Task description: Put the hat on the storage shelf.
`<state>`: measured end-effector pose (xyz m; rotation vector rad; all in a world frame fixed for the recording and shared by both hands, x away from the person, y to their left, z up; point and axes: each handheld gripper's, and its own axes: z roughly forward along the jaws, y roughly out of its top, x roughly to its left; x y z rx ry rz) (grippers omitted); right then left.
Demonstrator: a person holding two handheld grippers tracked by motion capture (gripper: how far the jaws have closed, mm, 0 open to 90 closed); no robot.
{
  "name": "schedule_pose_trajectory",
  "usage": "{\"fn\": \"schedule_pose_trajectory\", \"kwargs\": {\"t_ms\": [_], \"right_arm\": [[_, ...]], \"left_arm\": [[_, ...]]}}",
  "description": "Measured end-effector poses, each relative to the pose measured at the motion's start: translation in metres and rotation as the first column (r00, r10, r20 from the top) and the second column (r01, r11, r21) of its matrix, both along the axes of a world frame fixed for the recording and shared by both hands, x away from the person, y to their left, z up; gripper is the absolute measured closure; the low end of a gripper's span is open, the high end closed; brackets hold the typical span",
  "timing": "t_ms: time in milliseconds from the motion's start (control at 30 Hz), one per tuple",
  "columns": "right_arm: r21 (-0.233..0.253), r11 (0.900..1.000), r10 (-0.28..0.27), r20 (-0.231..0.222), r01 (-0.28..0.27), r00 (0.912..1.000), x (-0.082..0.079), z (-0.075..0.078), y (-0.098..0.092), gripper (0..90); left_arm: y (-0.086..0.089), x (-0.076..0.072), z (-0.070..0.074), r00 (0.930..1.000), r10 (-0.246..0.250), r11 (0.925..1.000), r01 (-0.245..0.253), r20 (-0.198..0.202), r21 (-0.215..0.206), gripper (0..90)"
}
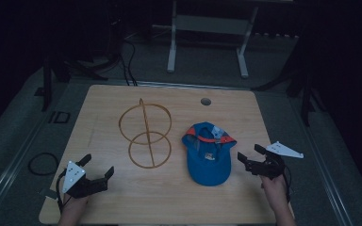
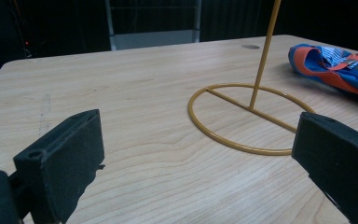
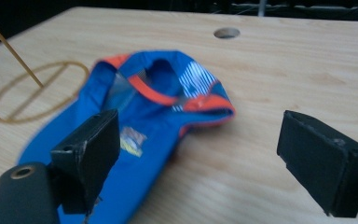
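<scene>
One blue baseball cap (image 1: 207, 157) with orange trim lies on the wooden table (image 1: 103, 108), right of the middle and toward the near edge; its opening faces up, so the orange-edged inner band shows, and its brim points toward the person. One yellow wire stand (image 1: 145, 133) rests to the cap's left, near but apart from it; it counts two rings, one flat on the table as a base and one upright, joined by a single thin post. One round hole (image 1: 206, 101) sits in the tabletop beyond the cap.

Two grippers are in hand. The right gripper (image 1: 250, 157) sits just beside the cap's right edge, jaws spread wide and holding nothing; in the right gripper view the cap (image 3: 135, 130) lies ahead, partly behind the left jaw, and whether that jaw touches the fabric cannot be told. The left gripper (image 1: 96, 165) hovers at the near left of the table, well apart from the cap, jaws also spread and empty; the left gripper view shows the stand's base ring (image 2: 242, 116) between them farther off, with the cap (image 2: 340, 65) at the right edge.
</scene>
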<state>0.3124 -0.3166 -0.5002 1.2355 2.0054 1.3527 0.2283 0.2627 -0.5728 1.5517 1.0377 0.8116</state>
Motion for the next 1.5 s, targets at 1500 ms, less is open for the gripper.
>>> {"fn": "schedule_pose_trajectory", "kwargs": {"t_ms": [1500], "right_arm": [[-0.268, 0.961, 0.021, -0.147, -0.060, 0.9889, 0.139, -0.036, 0.088, 34.1]], "left_arm": [[0.002, 0.000, 0.002, 0.9993, -0.034, 0.9992, 0.034, -0.013, -0.021, 2.7]]}}
